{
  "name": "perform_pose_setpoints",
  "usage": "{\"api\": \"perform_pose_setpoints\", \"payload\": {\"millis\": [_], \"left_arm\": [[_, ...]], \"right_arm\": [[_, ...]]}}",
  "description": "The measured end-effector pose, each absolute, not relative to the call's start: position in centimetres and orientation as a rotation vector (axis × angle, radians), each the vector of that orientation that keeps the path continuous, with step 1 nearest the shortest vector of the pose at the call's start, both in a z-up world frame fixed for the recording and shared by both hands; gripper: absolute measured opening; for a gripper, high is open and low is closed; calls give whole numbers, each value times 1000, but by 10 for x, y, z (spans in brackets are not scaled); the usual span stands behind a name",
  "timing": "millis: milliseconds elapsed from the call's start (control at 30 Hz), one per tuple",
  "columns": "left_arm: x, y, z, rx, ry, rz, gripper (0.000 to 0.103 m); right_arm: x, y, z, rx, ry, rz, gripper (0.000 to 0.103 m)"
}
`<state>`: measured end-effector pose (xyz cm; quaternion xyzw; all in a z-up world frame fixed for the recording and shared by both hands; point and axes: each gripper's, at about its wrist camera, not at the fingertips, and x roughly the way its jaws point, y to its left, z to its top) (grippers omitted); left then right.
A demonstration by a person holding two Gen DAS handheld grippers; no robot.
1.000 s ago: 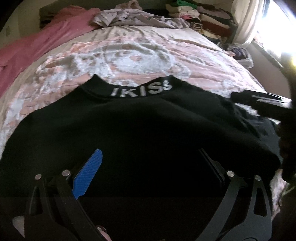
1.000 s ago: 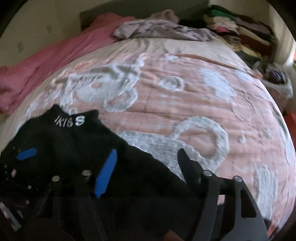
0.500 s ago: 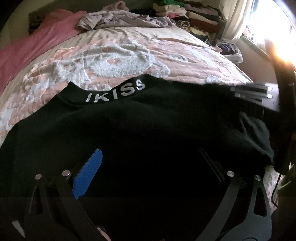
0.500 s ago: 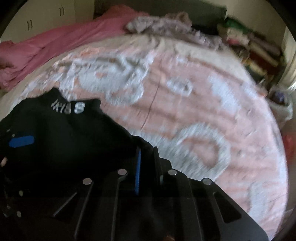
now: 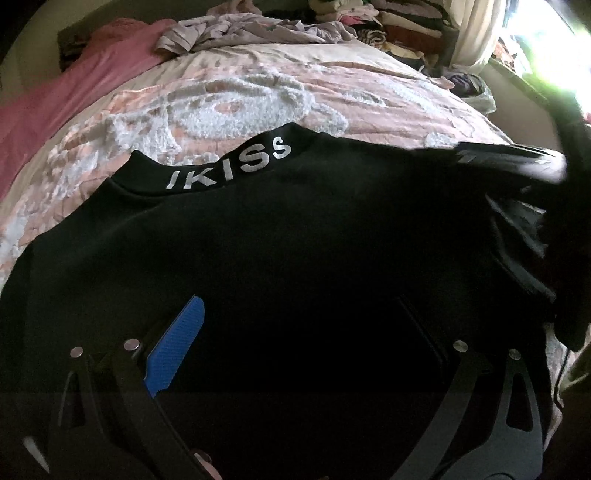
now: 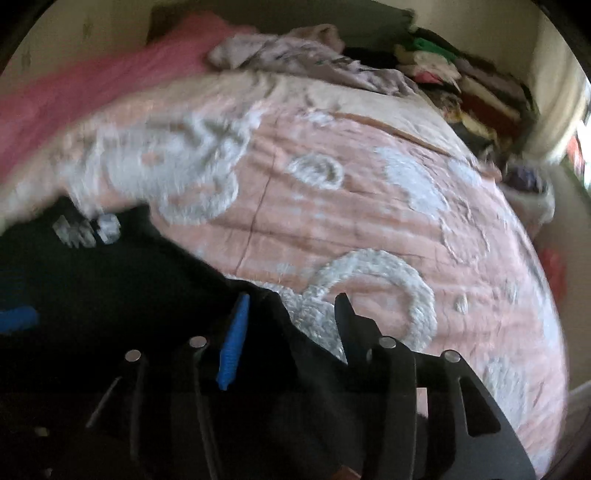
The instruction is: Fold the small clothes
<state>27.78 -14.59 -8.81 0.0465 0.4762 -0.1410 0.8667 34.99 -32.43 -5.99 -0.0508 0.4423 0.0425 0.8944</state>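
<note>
Nearest the left wrist camera, the left gripper (image 5: 299,325) points down over a black, soft knit garment with a stand-up collar printed "IKISS" in silver letters (image 5: 258,236). Its two fingers, one with a blue ribbed pad (image 5: 177,350), stand wide apart with nothing pinched between them; whether the tips touch the cloth cannot be told against the dark fabric.

In the right wrist view, the right gripper (image 6: 291,314) sits at the garment's right edge. Its jaws are opening, about half spread, and a raised fold of the black cloth's edge lies between them without being pressed by either pad.

The garment lies spread flat, collar pointing away, on a pink quilted bedspread with fluffy white looped patterns (image 6: 369,206). It covers the near part of the bed.

Judging by the way it drapes and bunches at the right edge, the garment is light, limp and not slippery on the fluffy cover. It should bend wherever it is lifted and hold no shape of its own, so a single pinch would let it sag. The sensible holds seem to be the outer side hem or shoulder seam on each side, taken together, so a whole side can be carried across the middle. The collar band looks firmer and may resist a crease.

Farther off, a pink blanket (image 5: 74,92) lies along the left side, a crumpled pale lilac cloth (image 5: 251,33) rests near the head of the bed, and stacks of folded clothes (image 6: 461,85) stand at the far right.
</note>
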Motion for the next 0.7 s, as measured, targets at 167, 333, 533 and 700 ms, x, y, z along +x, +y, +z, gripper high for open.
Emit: {"api": "perform_pose_setpoints", "payload": {"millis": [167,333,533,700], "left_arm": [[273,-138,-80,56,994,-296,94],[260,-129,-65,56,952,-282,94],[246,-115,-47,49,906,-255,94],[234,-103,-38,8,887,-248,94]], "right_arm": [[310,-367,-16,105,818,-11,74],[246,-412,14,257,701,-123,86],[175,-465,15,346,645,-311,94],[132,-495,5,349,652,-449,94]]}}
